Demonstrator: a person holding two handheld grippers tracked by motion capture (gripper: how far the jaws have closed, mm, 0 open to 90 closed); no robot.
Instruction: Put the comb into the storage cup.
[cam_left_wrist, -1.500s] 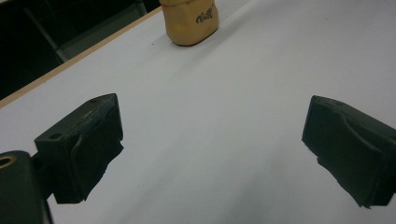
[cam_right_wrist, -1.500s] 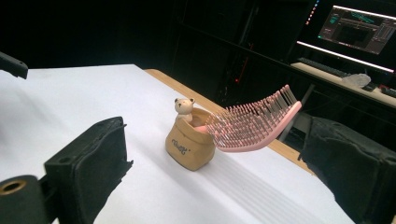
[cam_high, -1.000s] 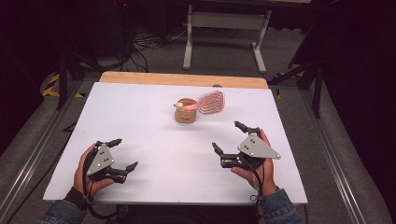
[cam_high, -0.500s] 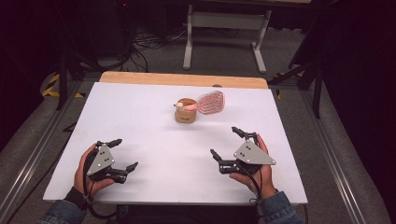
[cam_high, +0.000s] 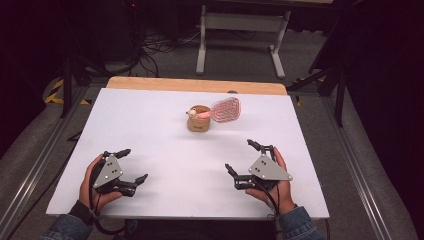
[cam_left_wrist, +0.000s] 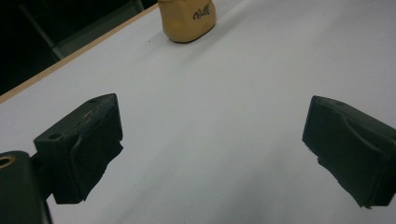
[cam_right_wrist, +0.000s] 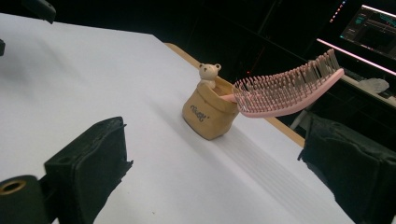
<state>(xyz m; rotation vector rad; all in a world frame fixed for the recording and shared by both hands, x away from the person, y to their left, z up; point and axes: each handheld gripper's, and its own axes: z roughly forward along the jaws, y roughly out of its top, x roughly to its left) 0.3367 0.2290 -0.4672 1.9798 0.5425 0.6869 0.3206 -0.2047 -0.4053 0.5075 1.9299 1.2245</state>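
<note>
I hold two sets of tongs low over the near edge of a white desk (cam_high: 150, 135). The left tongs (cam_high: 131, 165) and the right tongs (cam_high: 243, 159) are both released, jaws spread wide with nothing between them.

Well apart from both, toward the far middle of the desk, stands a small tan pot (cam_right_wrist: 208, 115) with a tiny bear figure (cam_right_wrist: 208, 73) on its rim. A pink hairbrush (cam_right_wrist: 289, 88) stands in it, handle down inside, its bristled head jutting out over the rim to one side, tilted.

I judge the brush light and stiff, a plastic body with springy bristles that would give and slip under the jaws. The best hold looks like the neck just above the pot's rim, or the solid edge of the head, gripped across its thin side. The pot looks small and light enough to tip or drag when the brush is lifted, so I would steady it with the left tongs by its side wall.
</note>
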